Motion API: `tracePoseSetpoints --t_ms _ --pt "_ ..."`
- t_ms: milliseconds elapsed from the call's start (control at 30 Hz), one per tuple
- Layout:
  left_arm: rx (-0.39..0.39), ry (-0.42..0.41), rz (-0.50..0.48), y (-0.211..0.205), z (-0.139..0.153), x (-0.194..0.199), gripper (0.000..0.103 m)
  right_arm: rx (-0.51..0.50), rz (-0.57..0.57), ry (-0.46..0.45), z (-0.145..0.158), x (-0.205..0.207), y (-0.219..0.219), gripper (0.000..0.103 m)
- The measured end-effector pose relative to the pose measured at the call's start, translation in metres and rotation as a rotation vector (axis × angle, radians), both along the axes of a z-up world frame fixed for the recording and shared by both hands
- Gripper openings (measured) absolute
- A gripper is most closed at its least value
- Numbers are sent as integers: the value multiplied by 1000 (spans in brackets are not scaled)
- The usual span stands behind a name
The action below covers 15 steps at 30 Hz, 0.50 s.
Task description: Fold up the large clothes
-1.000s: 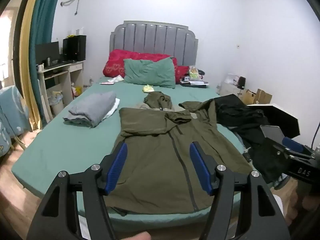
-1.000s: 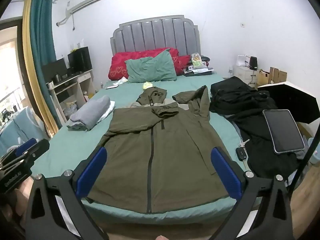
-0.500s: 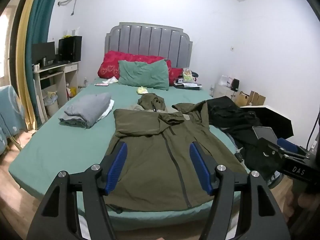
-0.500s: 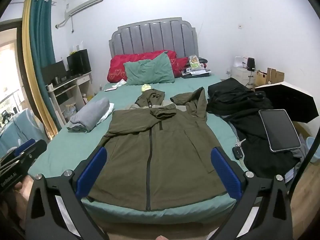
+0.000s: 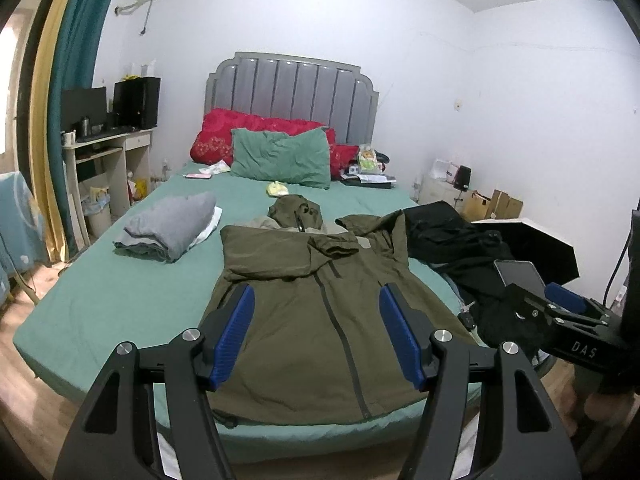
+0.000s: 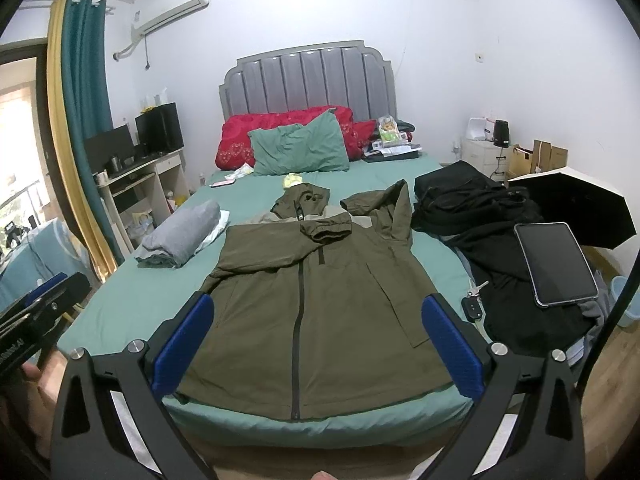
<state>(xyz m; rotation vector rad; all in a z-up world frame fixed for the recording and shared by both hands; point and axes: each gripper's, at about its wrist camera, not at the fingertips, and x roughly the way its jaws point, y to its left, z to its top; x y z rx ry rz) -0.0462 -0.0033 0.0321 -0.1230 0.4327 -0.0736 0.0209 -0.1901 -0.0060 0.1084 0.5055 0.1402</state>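
Observation:
An olive green hooded jacket (image 5: 316, 312) (image 6: 316, 304) lies front up on the green bed (image 5: 104, 304), zip closed, hem at the near edge. Its left sleeve is folded across the chest; the other sleeve sticks up beside the hood. My left gripper (image 5: 318, 316) hovers open above the foot of the bed, nothing between its blue pads. My right gripper (image 6: 316, 324) also stands open and wide, short of the jacket's hem, holding nothing. Each gripper shows at the edge of the other's view.
A folded grey garment (image 5: 168, 228) lies left of the jacket. A heap of black clothes (image 6: 480, 216) with a tablet (image 6: 554, 264) and keys (image 6: 472, 304) is on the right, beside an open black umbrella (image 6: 580, 200). Pillows (image 6: 296, 144) sit by the headboard; a desk (image 5: 104, 160) stands left.
Both views have pulled back slightly from the bed and risen, so the jacket looks a bit farther off. Both grippers stay open and nothing on the bed has shifted.

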Motion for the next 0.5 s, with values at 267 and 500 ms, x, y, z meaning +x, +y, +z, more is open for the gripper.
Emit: tracePoseSetpoints --t_ms 267,500 --pt "-19 0 -8 0 3 -1 68 -3 -2 -1 3 0 1 102" --pt "-38 -1 -14 -1 7 0 68 -3 -1 -3 2 -1 0 102"
